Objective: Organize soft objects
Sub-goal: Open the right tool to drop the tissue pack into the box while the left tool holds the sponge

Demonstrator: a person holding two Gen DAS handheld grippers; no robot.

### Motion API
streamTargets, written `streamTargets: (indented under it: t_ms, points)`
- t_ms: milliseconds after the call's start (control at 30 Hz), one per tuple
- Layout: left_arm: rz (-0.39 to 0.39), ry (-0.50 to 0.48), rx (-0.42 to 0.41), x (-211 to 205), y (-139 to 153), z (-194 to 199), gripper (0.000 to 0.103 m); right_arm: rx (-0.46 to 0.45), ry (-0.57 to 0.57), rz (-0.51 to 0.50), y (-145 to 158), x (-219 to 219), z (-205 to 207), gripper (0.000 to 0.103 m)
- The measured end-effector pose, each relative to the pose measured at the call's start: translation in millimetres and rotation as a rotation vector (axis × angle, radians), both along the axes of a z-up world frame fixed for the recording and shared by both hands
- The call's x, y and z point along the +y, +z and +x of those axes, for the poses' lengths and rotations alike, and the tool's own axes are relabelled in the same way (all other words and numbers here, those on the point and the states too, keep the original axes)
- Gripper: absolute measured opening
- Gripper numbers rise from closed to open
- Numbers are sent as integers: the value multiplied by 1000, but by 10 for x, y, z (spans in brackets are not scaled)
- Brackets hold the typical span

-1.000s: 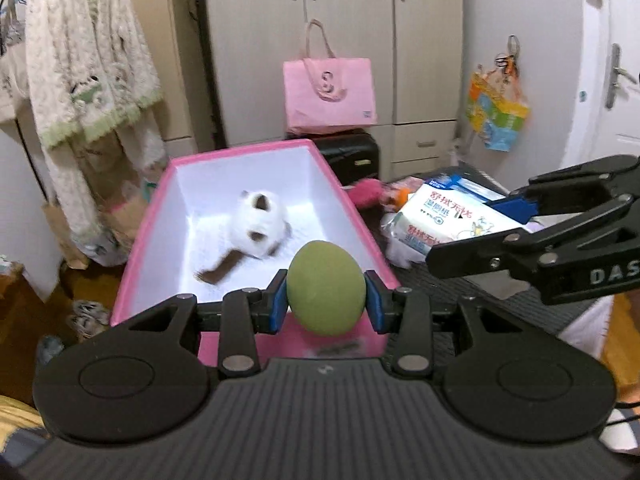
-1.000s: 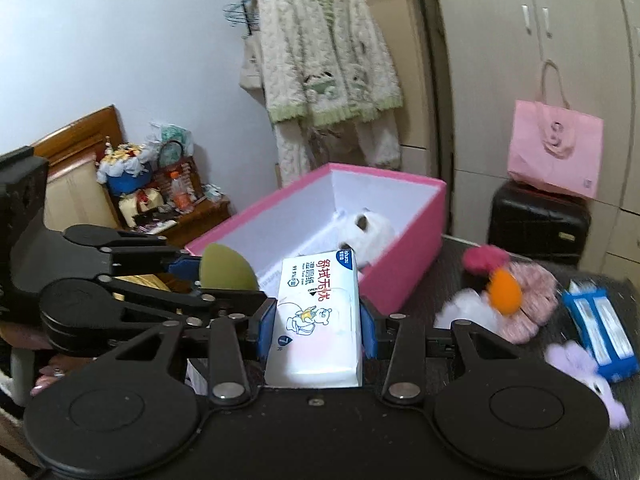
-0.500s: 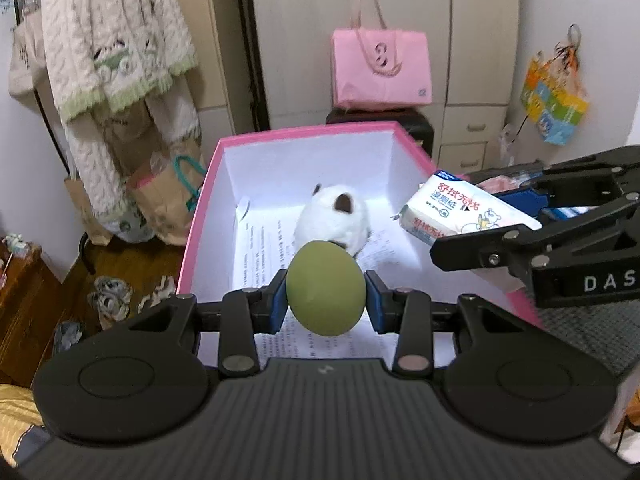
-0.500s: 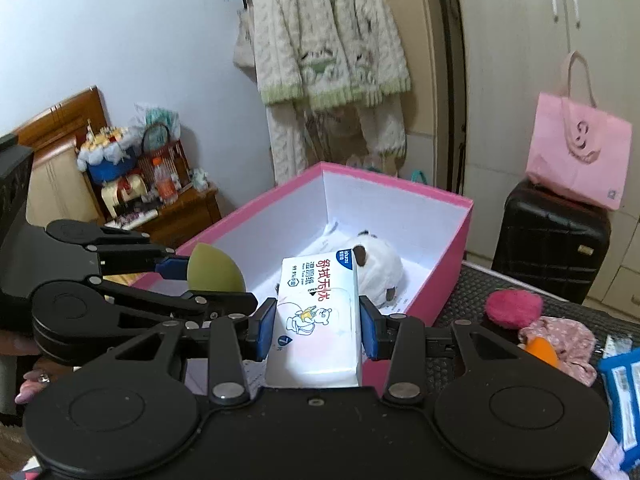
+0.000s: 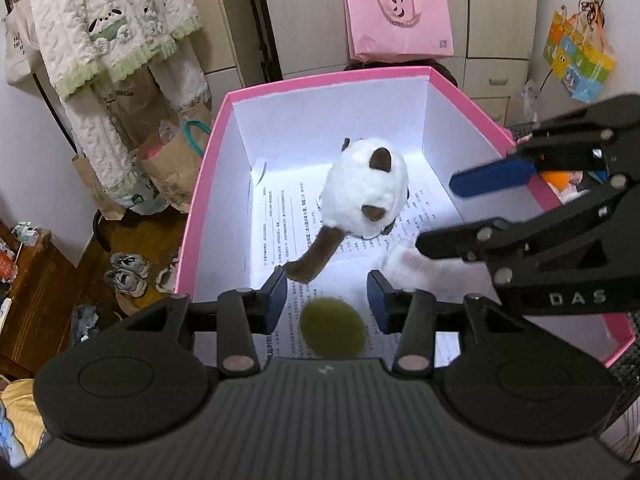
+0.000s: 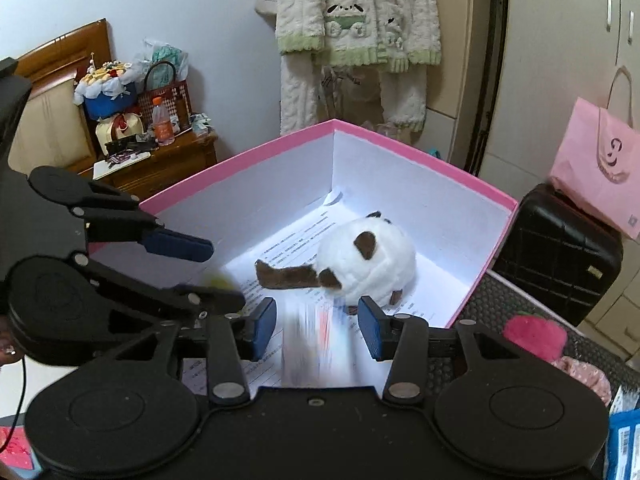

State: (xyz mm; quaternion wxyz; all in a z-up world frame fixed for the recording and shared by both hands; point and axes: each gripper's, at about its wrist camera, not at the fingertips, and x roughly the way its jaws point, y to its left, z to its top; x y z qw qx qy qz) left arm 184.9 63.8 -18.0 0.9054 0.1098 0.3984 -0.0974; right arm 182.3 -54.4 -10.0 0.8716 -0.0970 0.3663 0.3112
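Green sponge (image 5: pixel 333 333) and blurred, seemingly tissue pack (image 6: pixel 316 344) dropped; both grippers (image 5: pixel 327 300) (image 6: pixel 317 322) opening, empty.

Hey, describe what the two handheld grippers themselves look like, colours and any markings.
Both match: the left gripper and right gripper are matte black plastic with a ribbed body, two round discs, silver rivets on the linkage bars, and blue pads on the jaws. The right one carries pale "DAS" lettering on its side, seen from the left wrist camera.
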Motion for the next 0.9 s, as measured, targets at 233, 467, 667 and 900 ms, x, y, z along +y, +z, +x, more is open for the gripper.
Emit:
streamTargets:
  t_ms: [233,467,667,900]
  points:
    - [11,-27,-31,-57,115,-170,65,-45,-5,43,202,-187,-195,56]
    - [22,-61,-83,-102,328,-463,68,-68,-21,71,438,-368,-539,57]
    - [20,-139,-109,-228,508,-793,72,-62,-30,86,558,-539,-796,59]
    - [-4,-225,-98,-422,619,-1108,73,-84,-54,105,634,-820,-1132,61]
